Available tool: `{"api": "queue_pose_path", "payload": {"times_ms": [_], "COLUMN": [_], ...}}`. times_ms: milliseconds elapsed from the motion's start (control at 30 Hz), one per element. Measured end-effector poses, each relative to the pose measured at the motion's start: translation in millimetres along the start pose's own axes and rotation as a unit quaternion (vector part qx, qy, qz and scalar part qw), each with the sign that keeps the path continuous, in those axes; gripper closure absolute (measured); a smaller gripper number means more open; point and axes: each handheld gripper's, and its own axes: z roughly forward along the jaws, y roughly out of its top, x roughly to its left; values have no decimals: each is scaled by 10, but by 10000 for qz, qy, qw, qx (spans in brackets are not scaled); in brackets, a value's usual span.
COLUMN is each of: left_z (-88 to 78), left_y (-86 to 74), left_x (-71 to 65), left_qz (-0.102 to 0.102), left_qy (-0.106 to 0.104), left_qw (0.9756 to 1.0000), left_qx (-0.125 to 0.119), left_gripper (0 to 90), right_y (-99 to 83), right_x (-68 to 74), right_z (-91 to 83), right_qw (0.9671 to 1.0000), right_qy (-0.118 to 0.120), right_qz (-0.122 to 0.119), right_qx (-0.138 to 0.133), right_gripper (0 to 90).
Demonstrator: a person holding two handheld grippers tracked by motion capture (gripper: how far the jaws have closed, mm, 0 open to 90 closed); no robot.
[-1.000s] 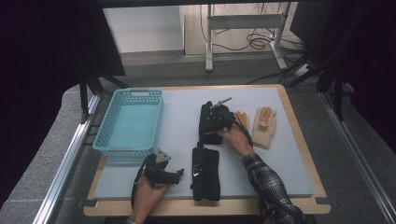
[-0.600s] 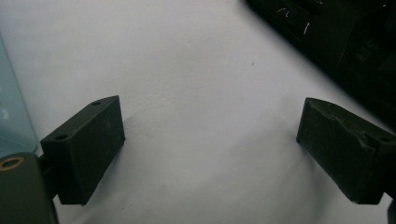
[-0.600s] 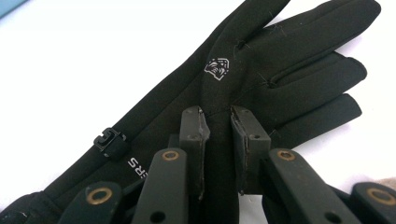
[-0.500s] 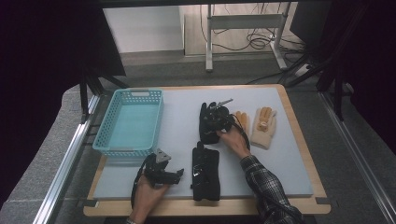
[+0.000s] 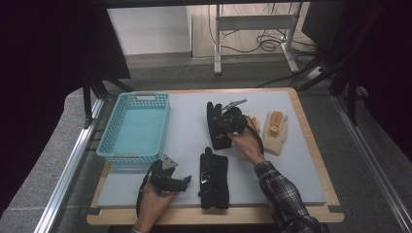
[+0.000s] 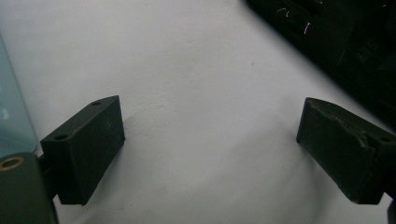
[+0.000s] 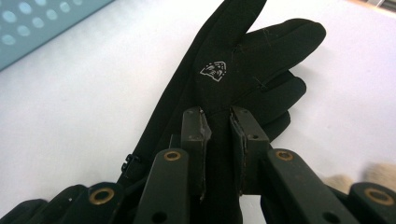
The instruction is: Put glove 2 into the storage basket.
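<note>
A black glove (image 5: 212, 114) lies on the white mat (image 5: 184, 121) past the middle. My right gripper (image 5: 222, 127) is shut on it. In the right gripper view its jaws (image 7: 219, 116) have just been closing and pinch a raised fold of this glove (image 7: 243, 60) below its small white logo. A second black glove (image 5: 214, 180) lies flat near the front edge. My left gripper (image 5: 183, 182) rests just left of that glove, open. In the left gripper view its jaws (image 6: 210, 126) stand wide over bare mat, with the black glove (image 6: 345, 42) at the upper right.
A light blue plastic basket (image 5: 133, 127) stands at the left of the mat, its wall (image 6: 9, 107) close to my left gripper. Two tan gloves lie to the right, one (image 5: 275, 132) flat and one (image 5: 251, 122) partly under the person's right hand.
My right gripper has lifted slightly with the fold of the far black glove pinched in it. The left gripper has stayed where it was.
</note>
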Motion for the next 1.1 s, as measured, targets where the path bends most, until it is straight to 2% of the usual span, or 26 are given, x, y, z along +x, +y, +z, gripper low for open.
{"api": "queue_pose_path", "payload": {"times_ms": [300,533,833,1000,1100], "left_z": [-1,0,-1,-3,-3], "left_y": [0,0,1,2,2], "left_x": [1,2,1,0,1], "left_qz": [10,14,11,13,24], "left_qy": [6,7,2,4,9], "left_qw": [10000,10000,10000,10000,10000], "left_qx": [1,-7,0,9,10], "left_gripper": [78,78,78,78,78], "right_y": [40,43,-89,-202,-268], "right_x": [-86,-104,67,237,368], "right_z": [-221,-374,-607,-760,-861], "right_qw": [9996,9992,9980,9968,9962], "right_qy": [-36,85,379,576,672], "right_qz": [140,253,302,315,227], "right_qx": [-230,-302,-411,-460,-513], "right_gripper": [761,760,757,757,756]}}
